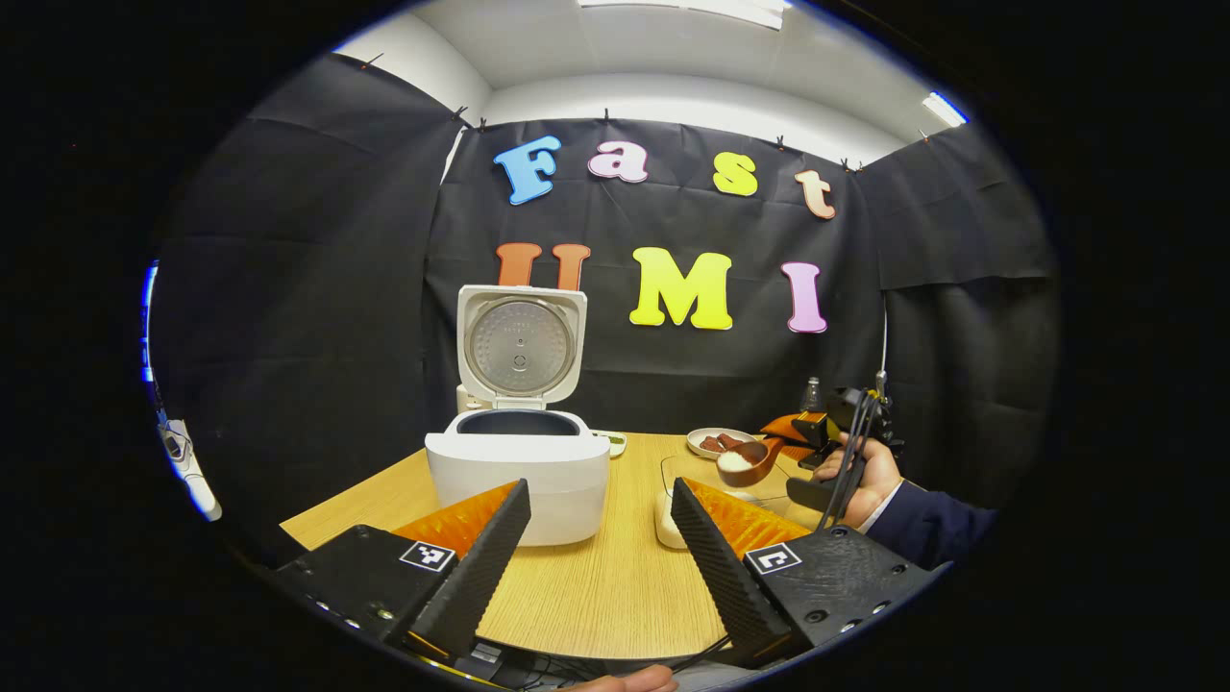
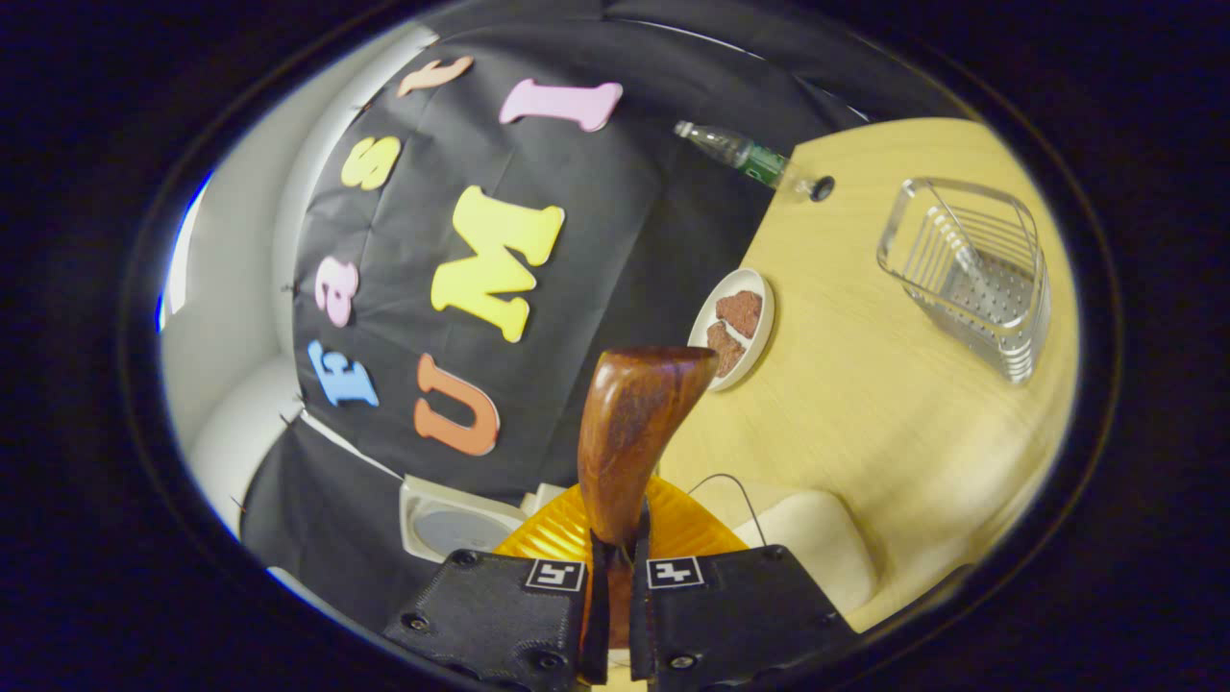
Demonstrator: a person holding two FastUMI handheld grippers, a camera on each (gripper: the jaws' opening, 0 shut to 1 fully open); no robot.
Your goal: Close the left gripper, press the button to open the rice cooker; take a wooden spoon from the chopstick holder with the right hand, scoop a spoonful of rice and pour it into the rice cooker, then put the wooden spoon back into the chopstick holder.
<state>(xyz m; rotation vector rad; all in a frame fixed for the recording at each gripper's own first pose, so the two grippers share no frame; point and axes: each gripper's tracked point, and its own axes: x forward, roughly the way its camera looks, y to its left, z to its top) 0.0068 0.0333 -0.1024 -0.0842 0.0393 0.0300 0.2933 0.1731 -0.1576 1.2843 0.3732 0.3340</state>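
right gripper (image 2: 615, 577) clamps wooden spoon (image 2: 629, 423); left gripper (image 1: 601, 538) wide open.

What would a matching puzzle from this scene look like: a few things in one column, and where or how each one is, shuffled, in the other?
Things:
1. rice cooker
2. wooden spoon
3. small plate
4. wire holder

States:
A. standing on the table with nothing in it
B. lid up, pot open
C. clamped in the right hand-held gripper, white rice in its bowl
D. holding brown pieces, near the back wall

Right pairs: 1-B, 2-C, 3-D, 4-A.
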